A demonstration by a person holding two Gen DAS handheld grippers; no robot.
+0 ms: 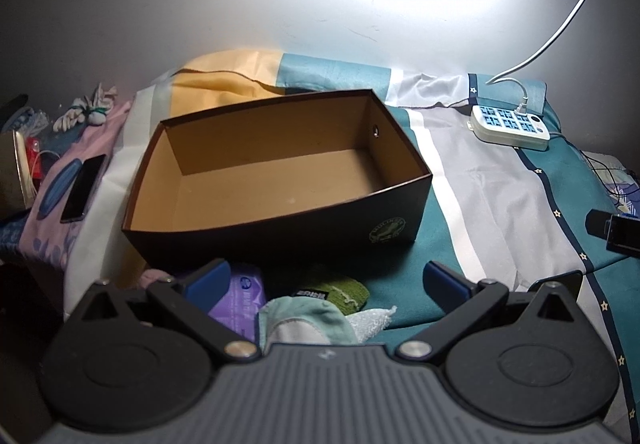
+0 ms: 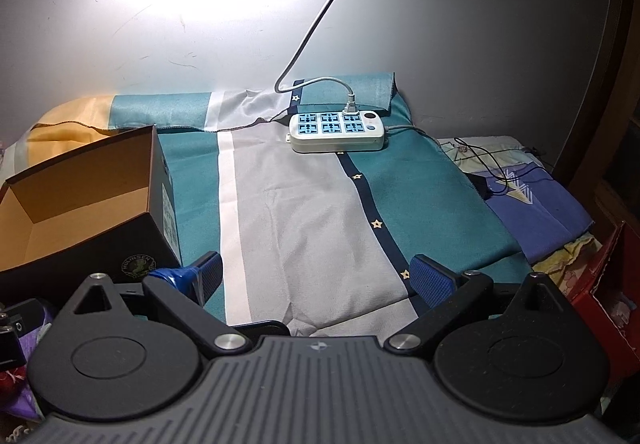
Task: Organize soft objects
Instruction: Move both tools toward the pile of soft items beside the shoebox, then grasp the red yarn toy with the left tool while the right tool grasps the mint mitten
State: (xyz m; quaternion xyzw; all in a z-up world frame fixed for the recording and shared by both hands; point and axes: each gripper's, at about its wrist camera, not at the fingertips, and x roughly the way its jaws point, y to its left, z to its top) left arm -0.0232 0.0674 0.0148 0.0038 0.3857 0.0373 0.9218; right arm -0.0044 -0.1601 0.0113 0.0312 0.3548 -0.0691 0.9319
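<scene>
Left gripper (image 1: 326, 284) agape behind box (image 1: 396, 220)

We list: a white power strip (image 2: 338, 132) near the far edge of the striped bedsheet (image 2: 288, 212), white cable (image 2: 320, 16) plugged in; a black phone (image 1: 83, 188) at the left edge.

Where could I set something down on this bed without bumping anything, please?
The grey stripe of the bedspread is bare between the box and the power strip. The box's floor is bare too. It is crowded right before the box, where soft items pile up under the open left gripper.
</scene>
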